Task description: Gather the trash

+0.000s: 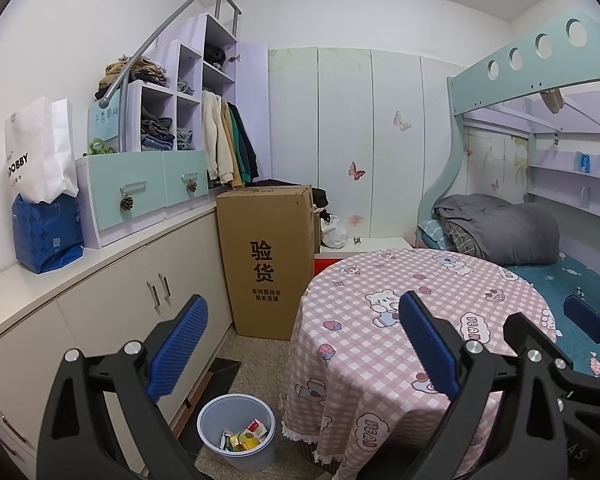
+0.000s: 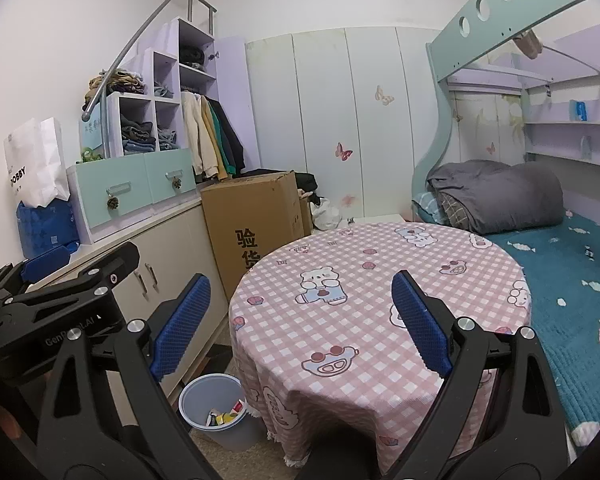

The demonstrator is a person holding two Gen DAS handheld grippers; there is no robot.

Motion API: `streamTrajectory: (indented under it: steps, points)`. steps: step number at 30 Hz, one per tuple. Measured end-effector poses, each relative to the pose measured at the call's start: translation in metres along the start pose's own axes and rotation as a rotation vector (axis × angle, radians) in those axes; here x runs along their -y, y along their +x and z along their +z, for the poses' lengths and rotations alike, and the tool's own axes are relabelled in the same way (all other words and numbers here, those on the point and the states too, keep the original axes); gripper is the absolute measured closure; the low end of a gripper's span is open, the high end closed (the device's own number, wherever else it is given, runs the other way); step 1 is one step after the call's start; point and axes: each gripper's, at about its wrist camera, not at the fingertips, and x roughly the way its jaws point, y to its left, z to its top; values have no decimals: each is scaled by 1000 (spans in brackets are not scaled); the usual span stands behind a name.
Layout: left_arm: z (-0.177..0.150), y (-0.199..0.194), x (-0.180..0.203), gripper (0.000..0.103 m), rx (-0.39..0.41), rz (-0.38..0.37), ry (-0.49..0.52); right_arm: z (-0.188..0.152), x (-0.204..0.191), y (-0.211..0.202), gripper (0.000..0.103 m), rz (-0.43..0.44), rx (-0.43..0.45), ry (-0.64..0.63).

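A grey-blue waste bin (image 1: 237, 431) stands on the floor left of the round table (image 1: 420, 320), with several colourful wrappers and cartons (image 1: 244, 436) inside. It also shows in the right wrist view (image 2: 216, 412). My left gripper (image 1: 300, 344) is open and empty, held above the bin and the table's left edge. My right gripper (image 2: 300, 320) is open and empty over the table (image 2: 380, 300). The pink checked tablecloth shows only its printed pattern. The right gripper appears at the right edge of the left view (image 1: 572, 344); the left gripper appears at the left of the right view (image 2: 60, 292).
A tall cardboard box (image 1: 266, 260) stands behind the bin against a long low cabinet (image 1: 120, 300). A white paper bag (image 1: 40, 152) and blue bag (image 1: 46, 236) sit on the cabinet. A bunk bed (image 2: 560, 260) with a grey duvet lies right of the table.
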Motion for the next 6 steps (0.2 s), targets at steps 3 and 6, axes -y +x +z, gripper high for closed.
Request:
streamTrajectory:
  steps: [3, 6]
  points:
    - [-2, 6, 1, 9, -7, 2, 1, -1, 3, 8, 13, -2, -13, 7]
    - [-4, 14, 1, 9, -20, 0, 0, -5, 7, 18, 13, -4, -29, 17]
